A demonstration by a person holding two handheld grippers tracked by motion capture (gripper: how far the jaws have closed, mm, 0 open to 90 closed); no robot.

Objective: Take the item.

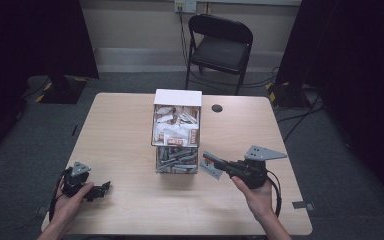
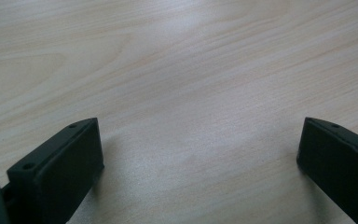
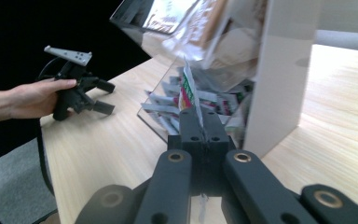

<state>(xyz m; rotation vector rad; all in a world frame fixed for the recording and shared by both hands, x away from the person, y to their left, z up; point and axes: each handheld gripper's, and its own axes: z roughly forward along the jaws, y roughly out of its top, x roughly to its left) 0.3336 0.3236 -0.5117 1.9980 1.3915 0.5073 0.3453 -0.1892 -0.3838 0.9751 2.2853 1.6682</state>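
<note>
My right gripper (image 1: pixel 223 165) pinches a sachet (image 1: pixel 211 165) by its edge | light, floppy, slippery | left gripper (image 1: pixel 100 190) gapes empty near the tabletop's (image 1: pixel 130 125) front-left corner.

Bare table (image 1: pixel 125 135) left of the clear 2-tier box (image 1: pixel 177 132).

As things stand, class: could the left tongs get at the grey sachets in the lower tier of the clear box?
Probably yes. The left tongs are open, holding nothing, and bare table lies between them and the clear box; whether its left wall is open is unclear.
</note>
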